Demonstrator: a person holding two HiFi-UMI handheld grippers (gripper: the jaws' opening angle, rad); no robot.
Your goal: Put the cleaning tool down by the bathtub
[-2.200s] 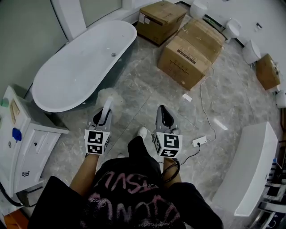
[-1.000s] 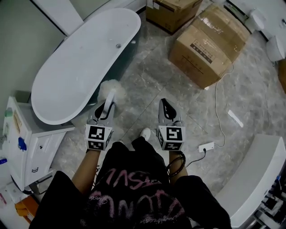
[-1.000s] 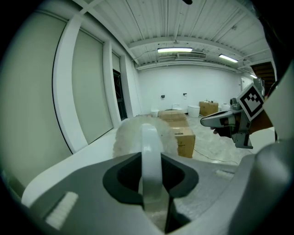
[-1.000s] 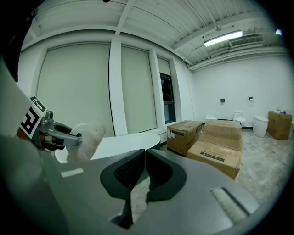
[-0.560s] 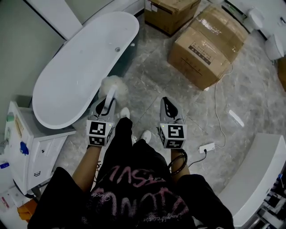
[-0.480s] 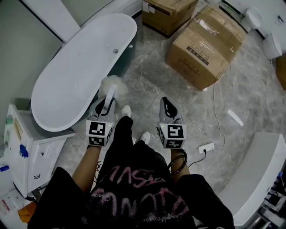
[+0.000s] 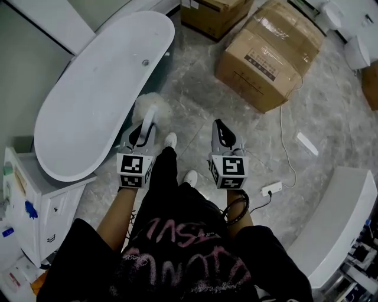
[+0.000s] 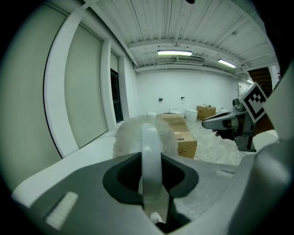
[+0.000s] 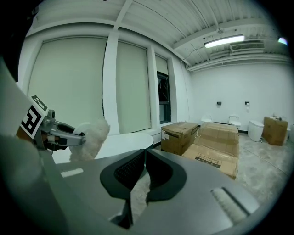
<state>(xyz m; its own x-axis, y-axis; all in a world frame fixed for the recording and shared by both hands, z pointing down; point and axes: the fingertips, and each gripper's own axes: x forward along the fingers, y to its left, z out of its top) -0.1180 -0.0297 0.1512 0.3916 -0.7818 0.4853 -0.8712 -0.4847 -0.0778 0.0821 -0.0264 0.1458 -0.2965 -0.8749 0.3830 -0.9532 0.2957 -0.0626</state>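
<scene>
My left gripper (image 7: 140, 131) is shut on the white handle of the cleaning tool (image 7: 151, 108), a brush with a fluffy white head. In the left gripper view the handle (image 8: 150, 156) runs up between the jaws to the fluffy head (image 8: 138, 134). The tool hangs in the air just right of the white bathtub (image 7: 88, 88), above the marble floor. My right gripper (image 7: 225, 134) is shut with nothing in it, level with the left one. In the right gripper view the closed jaws (image 9: 143, 170) face the cartons, with the brush head (image 9: 92, 133) at the left.
Two large cardboard cartons (image 7: 269, 44) lie on the floor ahead right, with another (image 7: 209, 15) beyond. A white cable and power strip (image 7: 271, 189) trail near my right side. A white cabinet (image 7: 26, 206) stands at the left, a long white fixture (image 7: 331, 230) at the right. The person's shoes (image 7: 171, 141) are below the grippers.
The person has stepped forward, one shoe now ahead between the grippers. Both grippers travelled along with the body toward the bathtub's side; the brush stays held in the left one.
</scene>
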